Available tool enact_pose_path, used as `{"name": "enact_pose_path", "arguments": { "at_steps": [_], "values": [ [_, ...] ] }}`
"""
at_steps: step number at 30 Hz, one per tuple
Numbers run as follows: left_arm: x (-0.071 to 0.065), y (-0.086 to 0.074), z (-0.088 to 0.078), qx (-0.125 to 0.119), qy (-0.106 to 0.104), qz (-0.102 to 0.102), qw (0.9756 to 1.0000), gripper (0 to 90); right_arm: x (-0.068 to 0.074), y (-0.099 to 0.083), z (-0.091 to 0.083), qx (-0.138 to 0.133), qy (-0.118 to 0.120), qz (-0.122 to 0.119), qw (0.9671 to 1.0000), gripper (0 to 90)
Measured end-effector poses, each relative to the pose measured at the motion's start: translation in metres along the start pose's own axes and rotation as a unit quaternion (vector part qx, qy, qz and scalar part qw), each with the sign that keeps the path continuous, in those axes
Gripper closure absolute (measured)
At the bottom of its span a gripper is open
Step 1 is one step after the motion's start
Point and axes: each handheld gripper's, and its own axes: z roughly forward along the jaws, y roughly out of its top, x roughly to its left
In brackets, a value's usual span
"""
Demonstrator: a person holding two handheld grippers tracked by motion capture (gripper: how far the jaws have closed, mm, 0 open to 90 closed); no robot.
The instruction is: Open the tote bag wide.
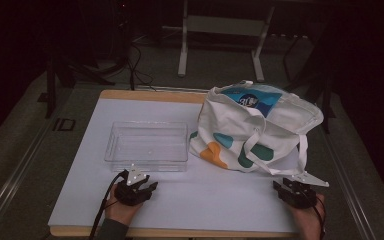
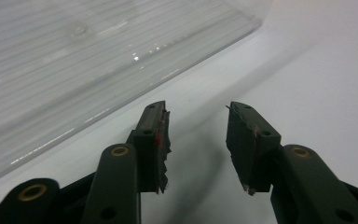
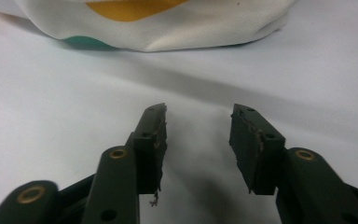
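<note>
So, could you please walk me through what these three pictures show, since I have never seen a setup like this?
Gladly. There is no robot here: a person sits at a table and holds a black two-jaw gripper in each hand. The wide picture comes from a camera above, looking down on the white table top. In it, the left gripper is at the bottom left and the right gripper at the bottom right.

The other two pictures come from small cameras riding on the grippers, each looking along its own jaws.

On the table lie a clear, rectangular plastic tray, which looks empty, and a white cloth tote bag with teal and orange patches. Something blue shows in the bag's mouth.

Both grippers have their jaws apart with nothing between them, so nothing is held.
</note>
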Motion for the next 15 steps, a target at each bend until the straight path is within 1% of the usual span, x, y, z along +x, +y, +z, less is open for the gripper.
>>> {"name": "enact_pose_path", "arguments": {
  "at_steps": [2,3,6,9,11,13,14,15],
  "values": [
    [0.0,0.002,-0.004,-0.006,-0.009,0.001,0.9999,59.8,-0.001,0.0,-0.002,0.002,0.004,0.009,1.0,58.8],
    [-0.001,0.003,-0.006,-0.007,-0.01,0.002,0.9999,60.6,-0.001,0.001,-0.003,0.0,0.005,0.014,0.9999,59.8],
    [-0.003,0.007,-0.012,-0.018,-0.023,0.01,0.9995,61.8,-0.002,0.002,-0.008,-0.002,0.002,0.006,1.0,62.8],
    [-0.004,0.01,-0.017,-0.018,-0.03,0.024,0.9991,61.8,-0.005,0.003,-0.01,-0.007,0.002,0.013,0.9999,64.5],
    [-0.001,0.01,-0.019,-0.026,-0.039,0.02,0.9987,61.3,-0.007,0.002,-0.011,-0.007,-0.001,0.016,0.9998,66.2],
    [0.001,0.011,-0.021,-0.032,-0.041,0.017,0.9985,61.6,-0.009,0.003,-0.012,-0.009,-0.003,0.017,0.9998,70.1],
    [0.001,0.011,-0.021,-0.032,-0.041,0.017,0.9985,61.7,-0.009,0.003,-0.012,-0.009,-0.003,0.017,0.9998,70.1],
    [0.003,0.013,-0.023,-0.038,-0.043,0.016,0.9982,61.7,-0.01,0.003,-0.012,-0.01,-0.004,0.017,0.9998,72.5]
  ]
}}
